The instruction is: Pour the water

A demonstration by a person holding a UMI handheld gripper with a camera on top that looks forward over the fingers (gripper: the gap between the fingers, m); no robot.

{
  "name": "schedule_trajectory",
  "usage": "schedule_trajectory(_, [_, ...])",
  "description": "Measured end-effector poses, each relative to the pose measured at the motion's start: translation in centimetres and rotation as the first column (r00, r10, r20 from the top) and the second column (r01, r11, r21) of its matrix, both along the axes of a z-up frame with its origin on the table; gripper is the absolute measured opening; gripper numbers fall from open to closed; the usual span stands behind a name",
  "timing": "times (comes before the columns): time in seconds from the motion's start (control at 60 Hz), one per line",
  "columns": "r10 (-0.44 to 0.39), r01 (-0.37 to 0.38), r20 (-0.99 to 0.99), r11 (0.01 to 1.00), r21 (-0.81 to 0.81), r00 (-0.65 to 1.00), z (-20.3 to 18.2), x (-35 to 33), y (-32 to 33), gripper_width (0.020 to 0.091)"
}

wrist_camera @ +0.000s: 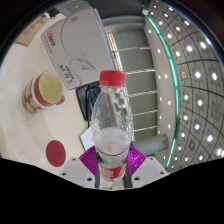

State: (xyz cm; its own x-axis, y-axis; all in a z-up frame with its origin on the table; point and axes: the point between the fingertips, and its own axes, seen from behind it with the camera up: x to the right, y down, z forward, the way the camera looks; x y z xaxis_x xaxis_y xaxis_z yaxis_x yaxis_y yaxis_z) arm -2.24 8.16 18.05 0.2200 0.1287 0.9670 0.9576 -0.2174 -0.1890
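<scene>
A clear plastic water bottle (pixel 111 122) with a red cap (pixel 111 78) and a red label near its base stands upright between my fingers. My gripper (pixel 111 163) is shut on the bottle's lower part, both purple pads (pixel 92 158) pressing its sides. The bottle is lifted off the white table. A pink cup (pixel 46 92) holding pale liquid sits on the table beyond and to the left of the bottle.
A small red disc, like a lid (pixel 57 152), lies on the white table (pixel 75 125) near my left finger. A white box with print (pixel 75 42) lies past the cup. To the right the table edge drops to a floor and lit ceiling.
</scene>
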Motion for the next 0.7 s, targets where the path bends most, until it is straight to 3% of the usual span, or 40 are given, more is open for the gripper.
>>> schedule_trajectory(0.2, [0.129, -0.145, 0.422, 0.989, 0.005, 0.897, -0.9, -2.0, 4.6, 0.0361])
schedule_trajectory(0.383, [0.177, -0.223, 0.557, 0.975, 0.016, 0.812, -0.6, -3.8, 6.1, 0.0362])
schedule_trajectory(0.567, [0.207, -0.247, 0.504, 0.969, 0.013, 0.839, -0.6, -4.4, 6.3, 0.0359])
schedule_trajectory(0.7, [0.202, -0.21, 0.235, 0.978, 0.007, 0.951, -0.4, -3.8, 5.6, 0.0362])
